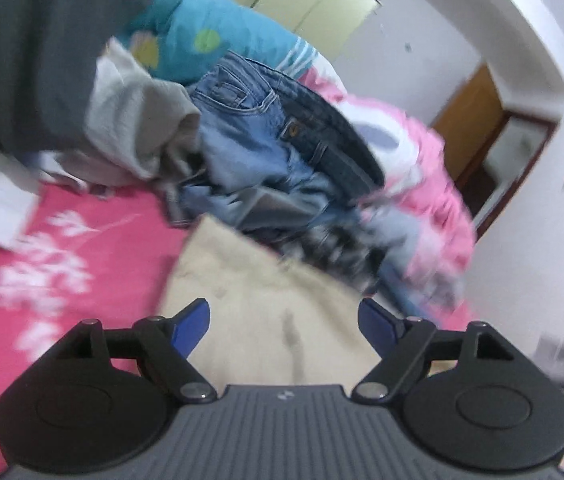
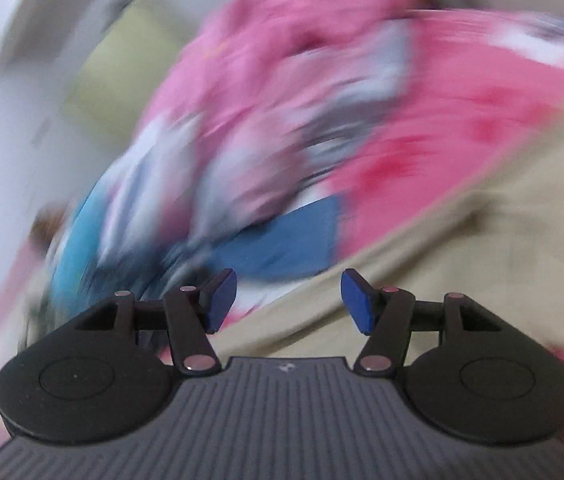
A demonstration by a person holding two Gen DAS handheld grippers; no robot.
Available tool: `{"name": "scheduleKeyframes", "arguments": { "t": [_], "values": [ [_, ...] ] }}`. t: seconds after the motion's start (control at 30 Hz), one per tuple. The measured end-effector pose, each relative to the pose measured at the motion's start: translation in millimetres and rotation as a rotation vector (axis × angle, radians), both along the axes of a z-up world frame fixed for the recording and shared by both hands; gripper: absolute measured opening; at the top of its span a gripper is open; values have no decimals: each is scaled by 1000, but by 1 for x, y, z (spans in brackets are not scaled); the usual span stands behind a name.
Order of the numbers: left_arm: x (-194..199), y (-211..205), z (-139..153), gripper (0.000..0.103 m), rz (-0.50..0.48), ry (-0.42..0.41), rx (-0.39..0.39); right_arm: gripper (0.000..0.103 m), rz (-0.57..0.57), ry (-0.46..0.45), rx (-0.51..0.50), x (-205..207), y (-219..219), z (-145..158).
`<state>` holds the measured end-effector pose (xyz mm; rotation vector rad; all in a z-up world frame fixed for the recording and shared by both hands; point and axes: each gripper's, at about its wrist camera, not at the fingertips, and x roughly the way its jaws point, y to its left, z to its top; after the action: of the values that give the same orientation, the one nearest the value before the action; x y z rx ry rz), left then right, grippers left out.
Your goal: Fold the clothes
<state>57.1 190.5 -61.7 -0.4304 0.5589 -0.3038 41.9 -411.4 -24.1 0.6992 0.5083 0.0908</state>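
Left wrist view: the beige cloth [image 1: 265,300] lies flat on the pink bed [image 1: 81,248], near the jeans pile [image 1: 265,148]. Both grippers, left [image 1: 284,326] and right [image 2: 289,300], have open, empty jaws. The cloth looks soft and light; grab a corner.

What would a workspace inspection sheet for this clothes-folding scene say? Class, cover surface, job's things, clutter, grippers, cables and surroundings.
Surface: pink bedsheet with white leaf print.
Job's things: beige garment lying flat below both grippers; unfolded pile with jeans, grey top, turquoise garment.
Clutter: pink quilt bunched beside the pile.
Grippers: left gripper open, holding nothing; right gripper open, holding nothing.
Cables: nothing seen.
Surroundings: white wall, wooden door, pale green cupboard.
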Motion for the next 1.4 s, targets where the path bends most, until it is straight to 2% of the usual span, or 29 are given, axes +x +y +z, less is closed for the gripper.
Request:
{"name": "scheduleKeyframes", "arguments": {
  "t": [0.1, 0.2, 0.37, 0.43, 0.5, 0.53, 0.6, 0.63, 0.67, 0.73, 0.87, 0.9, 0.97, 1.07, 1.23, 1.3, 1.4],
  "values": [
    [-13, -2, -10, 82, 10, -10, 104, 59, 250, -45, -164, 35, 72, 18],
    [-10, -1, -17, 83, 41, -26, 157, 61, 461, -59, -338, 84, 142, 10],
    [15, 0, -33, 79, 39, -37, 159, 62, 689, -30, -631, 167, 235, -18],
    [22, -1, -39, 72, 35, -39, 155, 62, 774, 2, -699, 188, 259, -32],
    [26, -1, -44, 56, 34, -44, 146, 62, 854, 42, -748, 202, 277, -44],
    [28, 0, -47, 52, 37, -48, 141, 60, 890, 63, -763, 203, 282, -48],
    [27, 1, -51, 40, 56, -69, 133, 37, 949, 99, -798, 204, 291, -54],
    [26, 3, -52, 40, 61, -76, 122, 9, 947, 97, -829, 199, 293, -55],
    [26, 4, -52, 37, 66, -81, 105, 5, 945, 96, -860, 194, 295, -55],
    [26, 5, -48, 28, 72, -96, 82, 3, 923, 63, -918, 183, 300, -52],
    [34, 2, -41, 25, 75, -112, 68, 3, 825, -35, -1021, 161, 304, -35],
    [37, 1, -41, 22, 81, -115, 74, 3, 801, -54, -1040, 159, 305, -31],
    [43, -1, -41, 10, 99, -112, 92, 3, 766, -72, -1061, 162, 305, -26],
    [51, 3, -48, 11, 112, -84, 88, 3, 742, -71, -1075, 173, 302, -30],
    [57, 13, -63, 16, 117, -34, 47, 4, 765, -48, -1098, 190, 308, -69],
    [56, 15, -64, 24, 125, -30, 37, 6, 762, -21, -1074, 195, 308, -84],
    [50, 21, -60, 36, 151, -52, 23, 26, 694, -35, -1043, 193, 303, -78]
  ]
}}
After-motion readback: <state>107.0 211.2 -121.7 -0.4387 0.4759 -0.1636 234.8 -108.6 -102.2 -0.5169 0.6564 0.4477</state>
